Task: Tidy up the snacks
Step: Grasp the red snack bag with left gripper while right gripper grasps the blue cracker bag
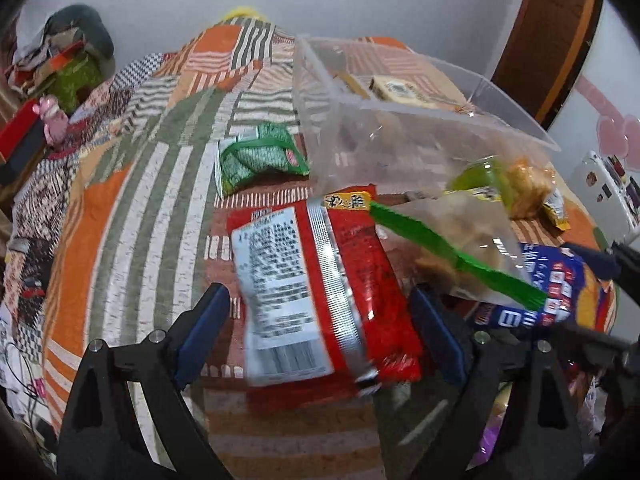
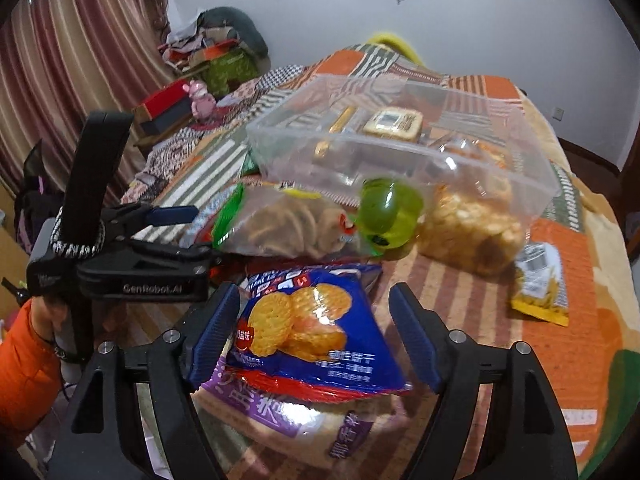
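Observation:
My left gripper [image 1: 320, 312] is open, its blue pads on either side of a red snack packet [image 1: 320, 280] lying label-up on the patterned blanket. My right gripper [image 2: 314, 336] is open around a blue cracker packet [image 2: 316, 320] that lies on a purple packet [image 2: 288, 408]. A clear plastic bin [image 2: 400, 148] stands behind with a few snacks inside. A clear bag with a green strip [image 1: 452, 240] holds biscuits, and it also shows in the right wrist view [image 2: 288, 220]. A green jelly cup [image 2: 390, 212] and a bag of golden snacks [image 2: 468, 228] rest against the bin.
A green packet [image 1: 260, 156] lies left of the bin. A yellow packet [image 2: 540, 284] lies at the right. The left gripper's body [image 2: 140, 264] is at the left in the right wrist view. Boxes and clothes [image 2: 208, 60] are piled at the far left.

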